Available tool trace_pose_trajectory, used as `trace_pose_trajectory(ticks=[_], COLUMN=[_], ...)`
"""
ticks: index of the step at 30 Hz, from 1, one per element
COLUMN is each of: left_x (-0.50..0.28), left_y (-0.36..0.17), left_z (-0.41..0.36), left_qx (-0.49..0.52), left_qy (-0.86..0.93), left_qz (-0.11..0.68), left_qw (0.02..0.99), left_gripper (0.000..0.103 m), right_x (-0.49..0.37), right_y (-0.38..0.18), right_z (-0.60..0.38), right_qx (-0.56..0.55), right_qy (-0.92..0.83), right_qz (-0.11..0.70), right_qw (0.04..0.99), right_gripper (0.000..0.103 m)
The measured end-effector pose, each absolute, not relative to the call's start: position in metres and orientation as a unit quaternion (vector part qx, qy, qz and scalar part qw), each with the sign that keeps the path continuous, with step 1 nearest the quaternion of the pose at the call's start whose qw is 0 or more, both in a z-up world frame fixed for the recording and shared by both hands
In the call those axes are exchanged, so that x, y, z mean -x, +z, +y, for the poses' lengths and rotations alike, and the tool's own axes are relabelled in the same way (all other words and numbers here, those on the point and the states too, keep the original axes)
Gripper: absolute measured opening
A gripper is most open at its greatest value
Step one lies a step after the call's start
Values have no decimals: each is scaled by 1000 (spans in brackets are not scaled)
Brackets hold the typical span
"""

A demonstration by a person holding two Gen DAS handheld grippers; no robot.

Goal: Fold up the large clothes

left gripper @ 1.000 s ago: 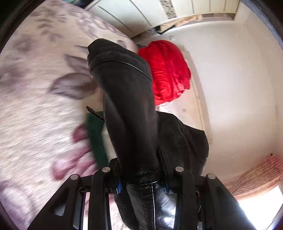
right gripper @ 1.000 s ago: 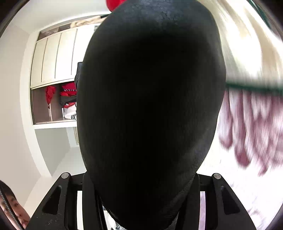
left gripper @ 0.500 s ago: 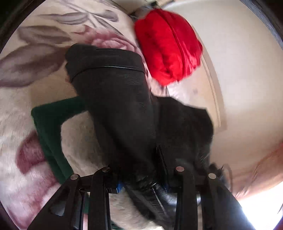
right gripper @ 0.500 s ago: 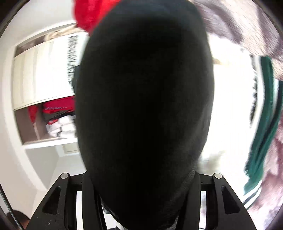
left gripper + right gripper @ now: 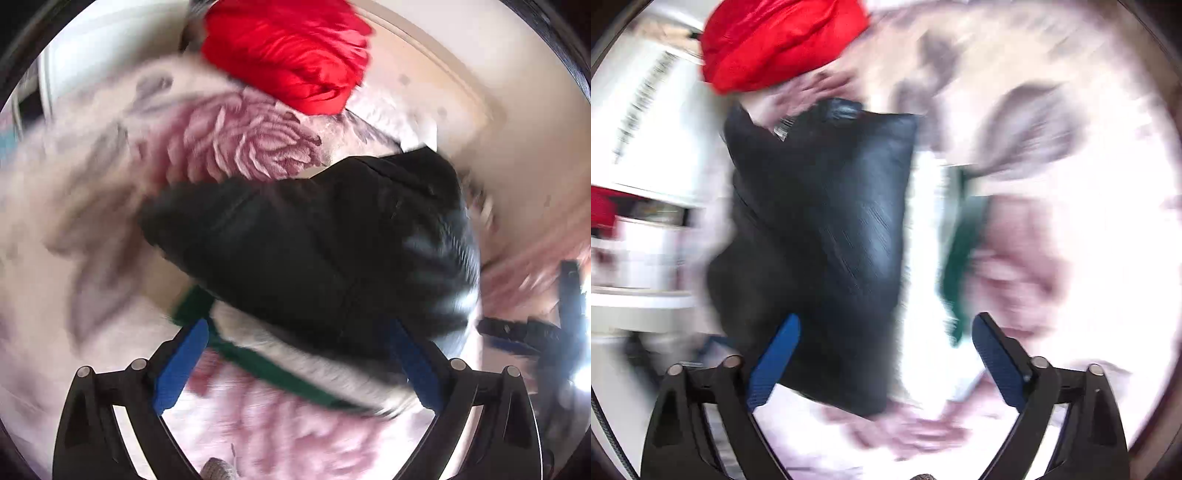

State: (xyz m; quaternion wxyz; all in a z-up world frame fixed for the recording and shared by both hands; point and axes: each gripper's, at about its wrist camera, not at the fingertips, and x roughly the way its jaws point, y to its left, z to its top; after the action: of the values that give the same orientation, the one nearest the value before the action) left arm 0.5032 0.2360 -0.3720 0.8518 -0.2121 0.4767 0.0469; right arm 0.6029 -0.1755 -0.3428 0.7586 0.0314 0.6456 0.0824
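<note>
The floral blanket (image 5: 236, 144) carries the folded black garment (image 5: 325, 251) beside the red bundle (image 5: 291, 51), partly over a green-and-white garment (image 5: 280, 362), with the left gripper (image 5: 295, 354) and right gripper (image 5: 886, 354) both spread wide, holding nothing.

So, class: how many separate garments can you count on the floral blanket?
3: a black garment in the middle, a red one bunched at the far edge, and a green-and-white one partly under the black. Others may be hidden.
</note>
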Motion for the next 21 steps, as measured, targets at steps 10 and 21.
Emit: trace_pose_trajectory(ticks=[10,21], left_x=[-420,-291], left_y=[-292,-153], left_z=[223,235], left_qx=[45,19], left_qy=[42,0], left_qz=[462,418], left_qw=[885,908], left_gripper=[101,101], right_x=[-435,-264], right_y=[-253,-53], right_z=[-162,-113], right_qx=[52,46], right_qy=[-86,-138], right_qz=[557,466], right_qw=[824,873], right_gripper=[100,100])
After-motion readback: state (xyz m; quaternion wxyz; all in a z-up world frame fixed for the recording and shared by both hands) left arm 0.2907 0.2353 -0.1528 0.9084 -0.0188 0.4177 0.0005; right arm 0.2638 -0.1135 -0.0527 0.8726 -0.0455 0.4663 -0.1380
